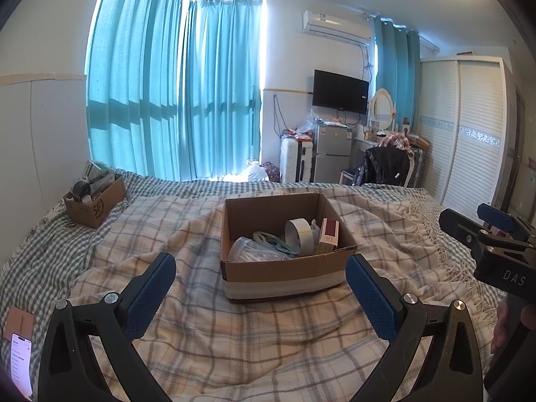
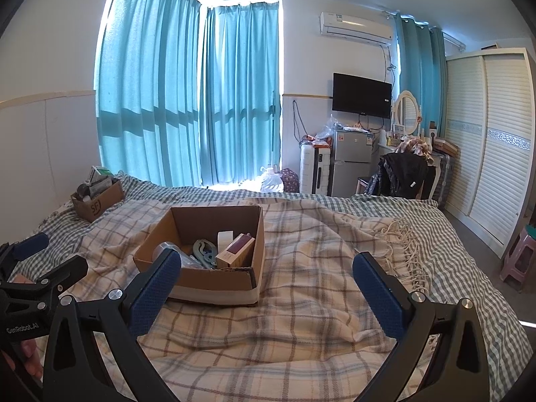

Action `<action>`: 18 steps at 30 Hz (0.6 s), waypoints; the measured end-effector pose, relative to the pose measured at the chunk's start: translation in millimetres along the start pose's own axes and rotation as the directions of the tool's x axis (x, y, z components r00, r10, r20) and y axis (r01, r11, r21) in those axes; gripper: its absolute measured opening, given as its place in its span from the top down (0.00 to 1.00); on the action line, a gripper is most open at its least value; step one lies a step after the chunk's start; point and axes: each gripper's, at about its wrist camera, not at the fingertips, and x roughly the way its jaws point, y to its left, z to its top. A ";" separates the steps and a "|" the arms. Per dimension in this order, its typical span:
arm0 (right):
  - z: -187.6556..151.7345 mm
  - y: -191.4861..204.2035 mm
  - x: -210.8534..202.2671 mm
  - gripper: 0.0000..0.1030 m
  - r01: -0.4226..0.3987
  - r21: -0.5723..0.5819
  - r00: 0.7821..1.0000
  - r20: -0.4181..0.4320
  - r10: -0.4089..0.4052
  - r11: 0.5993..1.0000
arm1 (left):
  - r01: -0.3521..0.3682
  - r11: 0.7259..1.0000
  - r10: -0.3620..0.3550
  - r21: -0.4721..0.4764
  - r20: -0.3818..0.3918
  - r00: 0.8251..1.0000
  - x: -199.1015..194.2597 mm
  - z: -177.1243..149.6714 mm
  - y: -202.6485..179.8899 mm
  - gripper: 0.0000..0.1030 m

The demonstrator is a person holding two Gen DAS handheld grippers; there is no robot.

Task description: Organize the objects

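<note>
On the plaid blanket point(image 1: 268, 335) an open box point(image 1: 284, 278) is set, with tape roll point(image 1: 298, 232), carton point(image 1: 329, 236) and bag point(image 1: 248, 249) gathered inside. Left gripper point(image 1: 261, 288) and right gripper point(image 2: 268, 288) are held before it, jaws spread, nothing pinched. A second box point(image 1: 95, 206) is kept far left, likewise filled.

Each tool is a black frame of two curved arms with triangular cut-outs, joined by silver round-headed screws. The left tool point(image 1: 261, 279) and the right tool point(image 2: 267, 276) both carry fingers faced with dark blue, finely dimpled pads point(image 1: 149, 296) (rubbery-looking). White lettering marks the bodies: "DAS" on the right one, "GenRobot.AI" on the left, each seen from the opposite camera.
</note>
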 end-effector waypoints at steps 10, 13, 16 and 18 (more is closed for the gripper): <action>-0.9 -0.1 0.1 0.00 0.002 -0.002 1.000 -0.002 -0.002 1.000 | -0.008 1.000 0.008 -0.007 -0.003 1.000 0.6 0.2 0.7 0.00; -0.9 0.4 0.1 0.00 0.003 -0.003 1.000 -0.001 -0.003 1.000 | -0.010 1.000 0.010 -0.005 -0.002 1.000 0.6 0.5 0.6 0.00; -0.4 0.2 1.0 0.00 0.004 -0.002 1.000 -0.002 -0.004 1.000 | -0.013 1.000 0.013 -0.006 -0.004 1.000 0.5 0.8 0.9 0.00; -0.2 -0.2 0.5 0.00 0.005 -0.001 1.000 0.000 -0.005 1.000 | -0.013 1.000 0.013 -0.007 -0.003 1.000 0.6 0.8 1.0 0.00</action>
